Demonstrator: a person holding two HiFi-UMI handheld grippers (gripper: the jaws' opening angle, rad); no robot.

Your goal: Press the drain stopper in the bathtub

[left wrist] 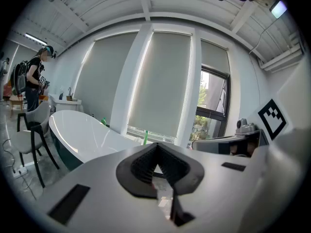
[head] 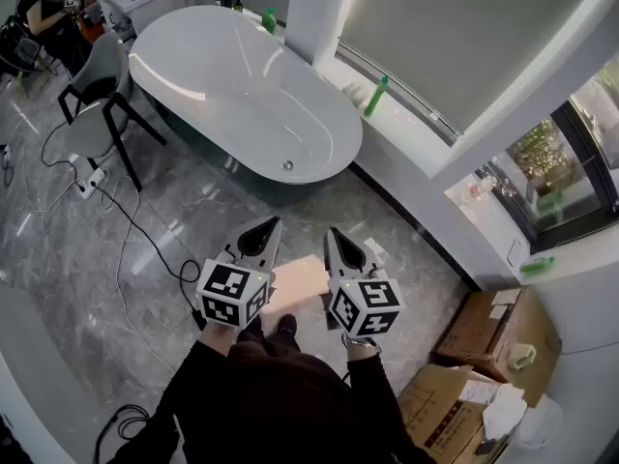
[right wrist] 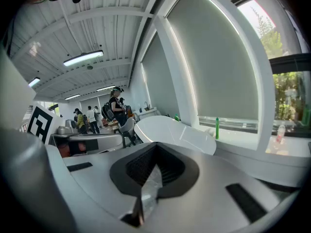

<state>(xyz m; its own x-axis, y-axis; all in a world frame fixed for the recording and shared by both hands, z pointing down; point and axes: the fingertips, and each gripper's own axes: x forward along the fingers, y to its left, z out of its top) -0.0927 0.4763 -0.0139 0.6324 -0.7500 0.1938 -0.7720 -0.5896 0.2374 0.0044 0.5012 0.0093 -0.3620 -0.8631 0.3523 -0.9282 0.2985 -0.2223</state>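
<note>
A white oval bathtub (head: 242, 85) stands on the grey marble floor ahead of me. Its small round metal drain stopper (head: 287, 165) sits in the tub's near end. Both grippers hang over the floor well short of the tub, side by side and pointing at it. The left gripper (head: 265, 226) has its jaws together and nothing between them. My right gripper (head: 332, 234) is likewise shut and empty. From the left gripper view (left wrist: 156, 148) the bathtub (left wrist: 80, 130) lies to the left. Past the right gripper (right wrist: 155, 147) the bathtub (right wrist: 170, 129) is straight ahead. Neither gripper view shows the stopper.
A green bottle (head: 375, 96) stands on the window sill right of the tub. A grey chair (head: 97, 104) sits left of the tub, with cables and a power strip (head: 89, 180) on the floor. Cardboard boxes (head: 484, 356) lie at the right. A person (head: 39, 8) stands far left.
</note>
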